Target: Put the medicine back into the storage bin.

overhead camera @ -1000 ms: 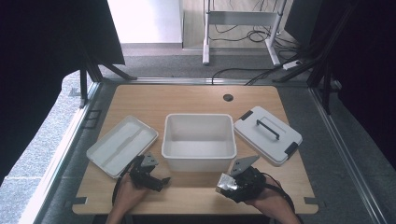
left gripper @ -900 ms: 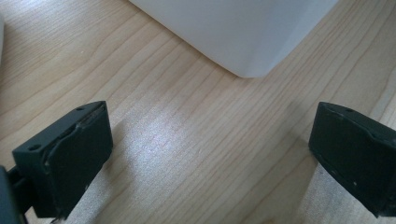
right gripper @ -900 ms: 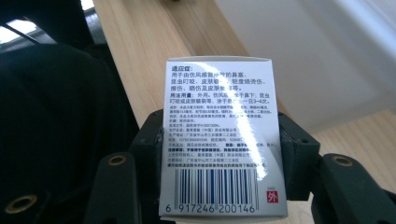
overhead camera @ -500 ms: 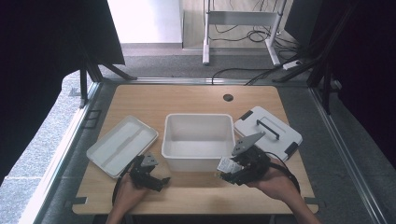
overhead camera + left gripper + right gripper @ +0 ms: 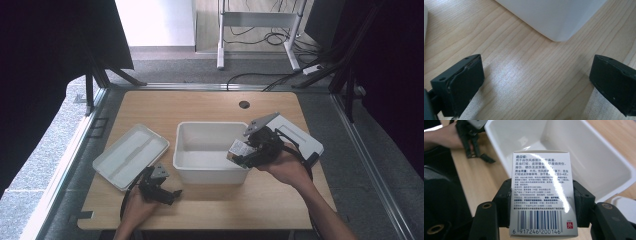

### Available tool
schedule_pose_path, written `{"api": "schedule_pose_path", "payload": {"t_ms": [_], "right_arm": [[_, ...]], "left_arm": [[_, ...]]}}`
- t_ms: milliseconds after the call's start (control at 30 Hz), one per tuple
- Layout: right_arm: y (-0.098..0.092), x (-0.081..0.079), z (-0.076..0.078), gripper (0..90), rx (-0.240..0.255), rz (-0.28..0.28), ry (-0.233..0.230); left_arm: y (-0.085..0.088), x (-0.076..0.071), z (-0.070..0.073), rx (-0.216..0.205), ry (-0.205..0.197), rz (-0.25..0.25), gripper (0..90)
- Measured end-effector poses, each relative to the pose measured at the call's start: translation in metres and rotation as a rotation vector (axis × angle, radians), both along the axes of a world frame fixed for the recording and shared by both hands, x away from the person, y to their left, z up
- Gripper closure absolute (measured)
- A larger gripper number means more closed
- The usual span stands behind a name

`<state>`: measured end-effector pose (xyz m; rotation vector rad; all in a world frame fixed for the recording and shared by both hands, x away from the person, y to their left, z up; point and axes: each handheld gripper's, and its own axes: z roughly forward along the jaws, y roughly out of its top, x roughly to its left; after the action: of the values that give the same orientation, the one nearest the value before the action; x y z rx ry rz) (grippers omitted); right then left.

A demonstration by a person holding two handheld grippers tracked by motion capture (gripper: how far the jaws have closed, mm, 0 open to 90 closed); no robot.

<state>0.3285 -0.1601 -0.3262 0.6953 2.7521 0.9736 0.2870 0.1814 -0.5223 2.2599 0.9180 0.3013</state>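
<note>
From the high view, the right gripper (image 5: pixel 239 154) hangs over the near right corner of the white bin (image 5: pixel 210 172), pinching a small printed box (image 5: pixel 239 149). The bin's open hollow lies just beyond and to the left of the box, so the coming move looks like a short carry inward and down. The right hand (image 5: pixel 285 167) is plainly the nearer one to the bin's opening. The left gripper (image 5: pixel 167 196) sits low on the surface (image 5: pixel 210 105), near the bin's front left corner and beside a white lid (image 5: pixel 131 155) lying flat to the left. A second lid with a handle (image 5: pixel 300 137) lies behind the right gripper, apart from the bin.

In the left gripper view, its jaws stand spread wide with nothing between them but bare wood; the bin's rounded corner (image 5: pixel 559 27) is ahead and apart.

In the right gripper view, the box (image 5: pixel 541 195) is clamped by its two narrow sides between the pads, its long axis running away from the camera, barcode end nearest. The bin (image 5: pixel 499 152) opens directly ahead and below, apparently empty. Its near rim lies under the box's far end; I judge that rim the only thing to clear.
</note>
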Motion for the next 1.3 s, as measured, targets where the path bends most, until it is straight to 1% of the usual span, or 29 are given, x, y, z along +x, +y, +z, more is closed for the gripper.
{"api": "schedule_pose_path", "payload": {"t_ms": [133, 167, 200, 233, 267, 300, 400, 467, 500, 533, 600, 633, 700, 733, 800, 867, 900, 933, 1000, 1033, 1067, 1100, 1167, 1200, 1233, 1267, 1300], "right_arm": [[0.009, 0.014, -0.001, 45.5, -0.006, -0.015, -0.007], [0.009, 0.014, -0.001, 45.5, -0.006, -0.015, -0.007], [0.014, 0.022, -0.002, 45.5, -0.012, -0.015, -0.011], [0.014, 0.022, -0.002, 45.5, -0.012, -0.015, -0.011], [0.02, 0.028, -0.004, 45.5, -0.019, -0.023, -0.019], [0.023, 0.032, -0.006, 45.5, -0.024, -0.026, -0.024], [0.032, 0.042, -0.01, 45.5, -0.022, -0.021, -0.02], [0.039, 0.047, -0.015, 45.5, -0.022, -0.025, -0.021], [0.039, 0.047, -0.015, 45.5, -0.022, -0.025, -0.021], [0.047, 0.054, -0.02, 45.5, -0.027, -0.019, -0.014], [0.05, 0.057, -0.023, 45.5, -0.029, -0.018, -0.013], [0.058, 0.061, -0.029, 45.5, -0.034, -0.015, -0.012], [0.061, 0.063, -0.032, 45.5, -0.034, -0.012, -0.005], [0.068, 0.067, -0.037, 45.5, -0.035, -0.01, 0.002], [0.072, 0.069, -0.04, 45.5, -0.037, -0.006, 0.004], [0.082, 0.074, -0.049, 45.5, -0.051, -0.001, 0.009], [0.082, 0.074, -0.049, 45.5, -0.051, -0.001, 0.009], [0.089, 0.076, -0.055, 45.5, -0.059, 0.002, 0.016], [0.094, 0.079, -0.062, 45.5, -0.059, 0.004, 0.026], [0.094, 0.079, -0.062, 45.5, -0.059, 0.004, 0.026], [0.099, 0.081, -0.07, 45.4, -0.076, 0.004, 0.036], [0.099, 0.081, -0.07, 45.4, -0.076, 0.004, 0.036], [0.103, 0.083, -0.077, 45.3, -0.088, 0.006, 0.042], [0.107, 0.084, -0.083, 44.7, -0.111, 0.01, 0.067], [0.107, 0.084, -0.083, 44.7, -0.111, 0.01, 0.067], [0.109, 0.085, -0.086, 38.3, -0.113, 0.004, 0.061], [0.109, 0.085, -0.086, 38.3, -0.113, 0.004, 0.061]], "left_arm": [[0.0, 0.0, 0.0, 0.001, 0.0, 0.0, 0.0], [0.0, 0.0, 0.0, 0.001, 0.0, 0.0, 0.0], [0.0, 0.0, 0.0, -0.003, 0.0, 0.003, 0.0], [0.0, 0.0, 0.0, -0.003, 0.0, 0.003, 0.0], [0.0, 0.0, 0.0, -0.003, 0.0, 0.003, 0.0], [0.0, 0.0, 0.0, -0.003, 0.0, 0.004, 0.0], [0.0, 0.0, 0.0, -0.003, 0.0, 0.003, 0.0], [0.0, 0.0, 0.0, -0.003, 0.0, 0.004, 0.0], [0.0, 0.0, 0.0, -0.003, 0.0, 0.004, 0.0], [0.0, 0.0, 0.0, -0.003, 0.0, 0.004, 0.0], [0.0, 0.0, 0.0, -0.003, 0.0, 0.004, 0.0], [0.0, 0.0, 0.0, -0.003, 0.0, 0.004, 0.0], [0.0, 0.0, 0.0, -0.004, -0.002, 0.005, 0.0], [0.0, 0.0, 0.0, -0.004, -0.002, 0.005, 0.0], [0.0, 0.0, 0.0, -0.003, -0.002, 0.005, 0.0], [0.0, 0.0, 0.0, -0.003, -0.002, 0.006, 0.0], [0.0, 0.0, 0.0, -0.003, -0.002, 0.006, 0.0], [0.0, 0.0, 0.0, 0.0, -0.004, 0.004, 0.0], [0.0, 0.0, 0.0, -0.002, -0.005, 0.004, 0.0], [0.0, 0.0, 0.0, -0.002, -0.005, 0.004, 0.0], [0.0, 0.0, 0.0, -0.002, -0.005, 0.004, 0.0], [0.0, 0.0, 0.0, -0.002, -0.005, 0.004, 0.0], [0.0, 0.0, 0.0, -0.002, -0.005, 0.004, 0.0], [0.0, 0.0, 0.0, -0.002, -0.004, 0.003, 0.0], [0.0, 0.0, 0.0, -0.002, -0.004, 0.003, 0.0], [0.0, 0.0, 0.0, -0.002, -0.004, 0.003, 0.0], [0.0, 0.0, 0.0, -0.002, -0.004, 0.003, 0.0]]}}
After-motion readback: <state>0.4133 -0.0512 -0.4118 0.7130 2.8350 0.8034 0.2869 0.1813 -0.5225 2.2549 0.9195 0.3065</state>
